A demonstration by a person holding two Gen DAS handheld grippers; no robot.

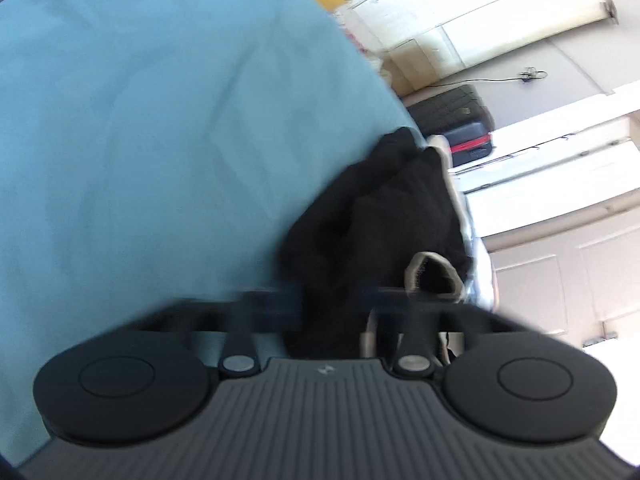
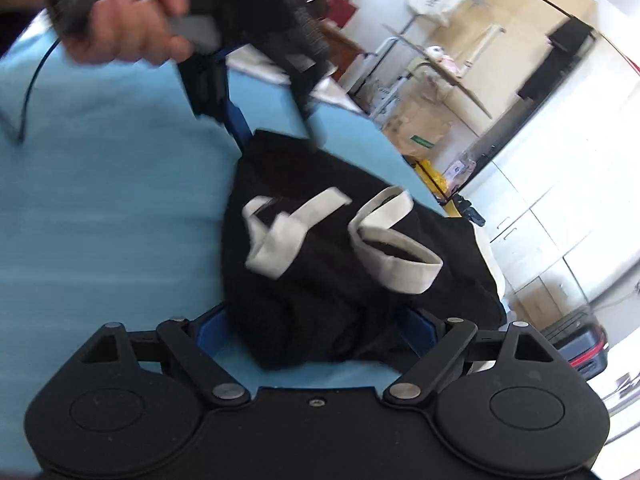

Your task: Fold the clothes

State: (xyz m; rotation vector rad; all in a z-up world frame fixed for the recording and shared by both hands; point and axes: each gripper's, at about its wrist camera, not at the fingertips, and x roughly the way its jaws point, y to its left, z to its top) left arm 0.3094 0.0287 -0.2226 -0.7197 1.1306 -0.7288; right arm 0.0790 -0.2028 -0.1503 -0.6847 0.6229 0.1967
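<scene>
A black garment (image 2: 320, 280) with cream cuffs and trim (image 2: 394, 256) lies bunched on the blue bed sheet (image 2: 100, 220), close to the bed's right edge. My right gripper (image 2: 316, 332) is open wide, its blue fingers (image 2: 208, 332) standing either side of the garment's near edge without pressing it. A hand (image 2: 120, 20) holds my left gripper (image 2: 240, 136) at the garment's far corner. In the left wrist view the black garment (image 1: 380, 208) runs down between the blurred fingers of the left gripper (image 1: 332, 304), which is shut on the cloth.
The blue sheet (image 1: 140, 140) spreads wide to the left of the garment. Beyond the bed's edge stand a dark suitcase with a red stripe (image 1: 460, 124), white cabinets (image 2: 552, 216), a brown paper bag (image 2: 420, 124) and a shelf rack (image 2: 440, 68).
</scene>
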